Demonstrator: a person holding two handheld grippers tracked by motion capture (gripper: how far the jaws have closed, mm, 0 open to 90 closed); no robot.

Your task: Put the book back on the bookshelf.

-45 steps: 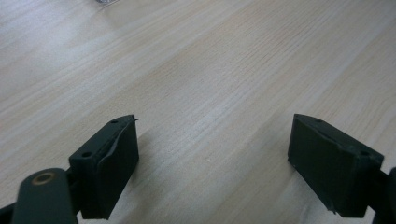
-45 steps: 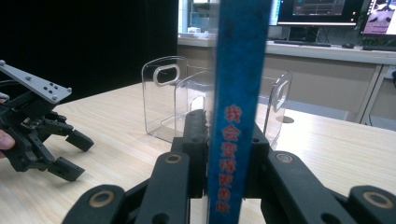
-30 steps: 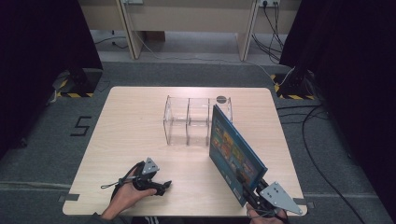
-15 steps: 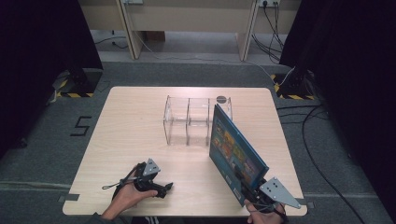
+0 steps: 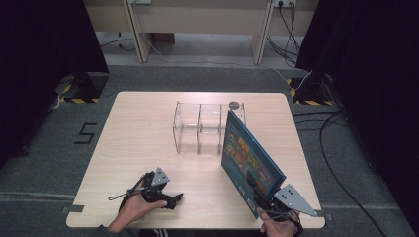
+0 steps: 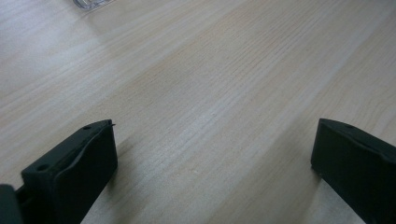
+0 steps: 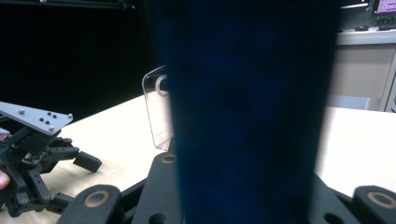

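The bench (image 5: 148, 128) is pale wood with rounded corners, standing on grey carpet; a clear plastic rack (image 5: 197, 126) with upright dividers stands near its far middle, and a small dark round disc (image 5: 234, 105) sits at the rack's far right corner, though the high view is too coarse to tell whether the disc lies on the bench or belongs to the rack.

A large blue book (image 5: 249, 160) with a colourful picture cover stands tilted on edge at the right of the bench, its far upper corner just beside the rack's right end and its near lower corner down at the bench's front edge; the right tool (image 5: 264, 202) grips that near corner, its jaws closed on the book's thin edge, with the person's hand (image 5: 277, 226) below it at the front edge; in the right gripper view the book (image 7: 252, 116) rises as a dark blue slab between the jaws, with the rack (image 7: 159, 107) behind it.

The left tool (image 5: 174, 199) rests low on the bench at the front left, well apart from the book, pointing right; its jaws have just been opening and stand wide apart with nothing but bare wood between them, as the left gripper view shows; a thin black cable (image 5: 121, 196) loops beside it.
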